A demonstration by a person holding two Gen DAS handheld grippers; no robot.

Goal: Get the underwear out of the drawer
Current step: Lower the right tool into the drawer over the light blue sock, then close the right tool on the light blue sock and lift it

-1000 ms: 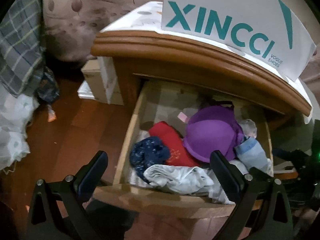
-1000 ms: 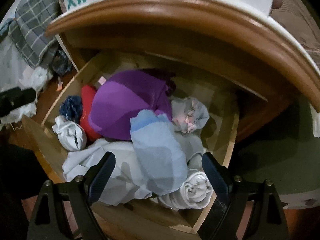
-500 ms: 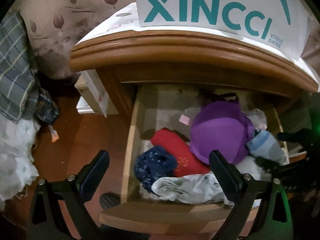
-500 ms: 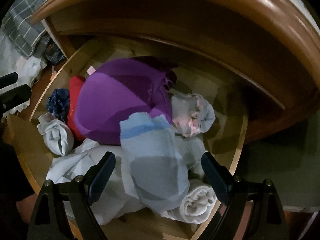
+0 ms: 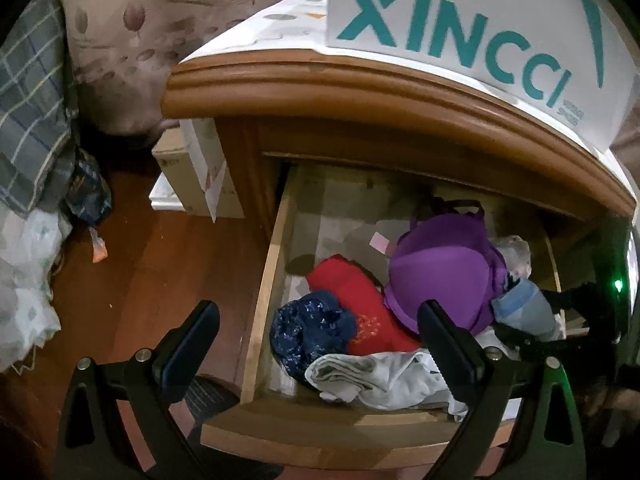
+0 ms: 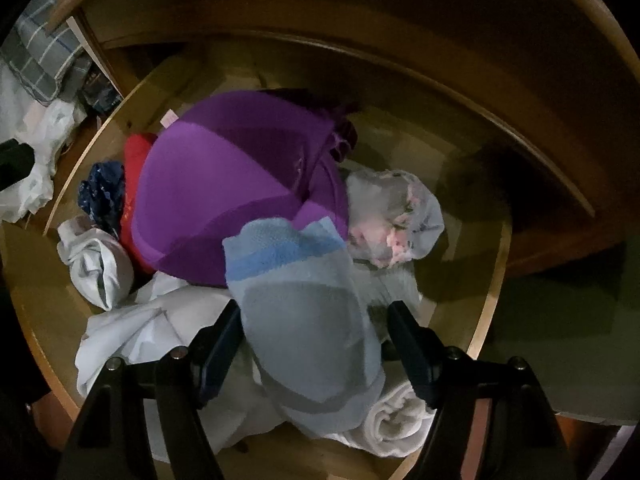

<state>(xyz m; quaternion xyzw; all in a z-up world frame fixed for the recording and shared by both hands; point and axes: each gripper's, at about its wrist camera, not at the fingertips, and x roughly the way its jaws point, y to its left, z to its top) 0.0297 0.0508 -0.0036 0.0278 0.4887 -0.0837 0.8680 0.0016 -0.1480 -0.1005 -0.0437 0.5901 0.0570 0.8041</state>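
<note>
Right gripper [image 6: 314, 330]: seen lowered into the drawer; its jaws are closing, with the light blue garment [image 6: 304, 312] lying between the two fingers. The left finger is seen against the fabric's edge; the right finger is just beside it, and firm pressing cannot be confirmed.
Left gripper [image 5: 318, 330]: held above the drawer's front left corner, jaws spread wide, nothing between them.
Drawer [image 5: 264, 280]: pulled out of a wooden nightstand [image 5: 360, 92], its pale front board nearest the left camera.
White rolled cloth [image 6: 396, 416]: found at the drawer's front, under the light blue garment.
White crumpled garment [image 5: 376, 376]: laid along the front edge.
Dark blue patterned garment [image 5: 308, 330]: bunched near the left wall, touching the red garment [image 5: 356, 300] beside it.
Purple bra [image 6: 236, 184]: domed in the middle of the drawer, overlapped at its near edge by the light blue garment.
Pale floral garment [image 6: 394, 216]: tucked just right of the bra.
Pink tag [image 5: 380, 242]: seen on the drawer floor behind the bra.
White XINCCI box [image 5: 460, 36]: placed on the nightstand top.
Cardboard boxes [image 5: 196, 168]: stacked on the wooden floor, left of the nightstand.
</note>
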